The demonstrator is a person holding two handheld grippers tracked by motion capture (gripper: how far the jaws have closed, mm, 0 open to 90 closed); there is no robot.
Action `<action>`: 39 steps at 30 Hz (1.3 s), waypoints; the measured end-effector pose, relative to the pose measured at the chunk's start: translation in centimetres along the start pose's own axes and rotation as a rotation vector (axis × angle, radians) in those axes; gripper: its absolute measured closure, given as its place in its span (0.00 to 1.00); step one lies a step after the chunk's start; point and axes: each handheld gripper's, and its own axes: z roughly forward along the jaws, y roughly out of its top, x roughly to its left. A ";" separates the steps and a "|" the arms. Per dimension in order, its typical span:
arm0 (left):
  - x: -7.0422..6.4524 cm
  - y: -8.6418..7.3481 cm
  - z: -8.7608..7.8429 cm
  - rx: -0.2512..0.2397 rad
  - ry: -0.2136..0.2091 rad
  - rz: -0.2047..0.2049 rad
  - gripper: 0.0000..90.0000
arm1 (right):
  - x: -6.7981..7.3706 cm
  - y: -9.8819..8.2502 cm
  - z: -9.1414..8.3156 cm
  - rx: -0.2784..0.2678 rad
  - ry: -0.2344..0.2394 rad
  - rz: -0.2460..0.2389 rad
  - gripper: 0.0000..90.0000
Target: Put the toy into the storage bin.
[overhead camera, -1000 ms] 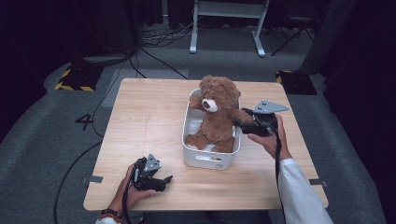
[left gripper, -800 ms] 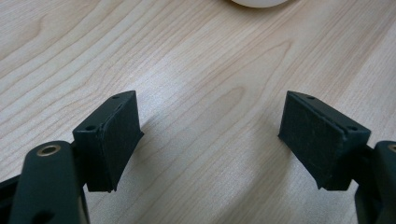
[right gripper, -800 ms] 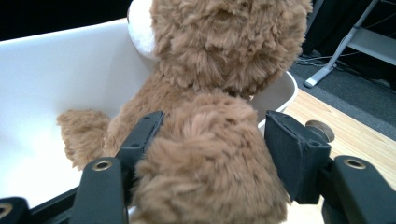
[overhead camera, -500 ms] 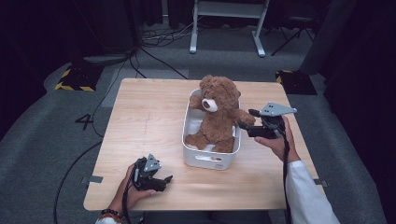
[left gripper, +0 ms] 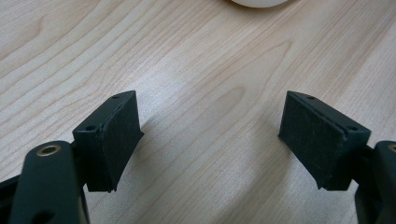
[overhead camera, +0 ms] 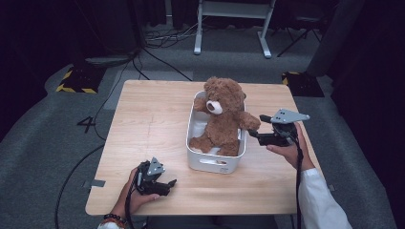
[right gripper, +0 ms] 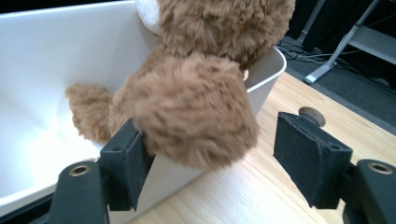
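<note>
A brown teddy bear (overhead camera: 223, 117) sits in the white bin (overhead camera: 210, 162) mid-desk (overhead camera: 148, 124), one paw over the bin's right rim. The right gripper (right gripper: 208, 158) has backed off from that paw since a second ago, fingers spread and empty. The left gripper (left gripper: 210, 135) rests near the front-left corner, fingers open. The overhanging paw could snag a finger and, I judge, tip the bear.

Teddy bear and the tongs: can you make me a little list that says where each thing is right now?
teddy bear: sitting upright in the white bin, one arm hanging over the rim
white bin: on the wooden table, near the middle
right tongs: open, jaws on either side of the bear's paw
left tongs: open, low over bare table at the near edge, holding nothing
</note>
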 end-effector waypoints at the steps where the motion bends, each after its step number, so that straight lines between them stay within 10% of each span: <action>1: 0.0 0.0 0.0 0.001 0.000 -0.001 0.23 | 0.0 -0.1 -0.1 0.001 -0.002 -0.003 0.33; 39: 0.0 0.0 0.0 0.003 0.000 -0.001 0.23 | -1.2 -6.7 -3.6 0.113 -0.037 -0.010 0.34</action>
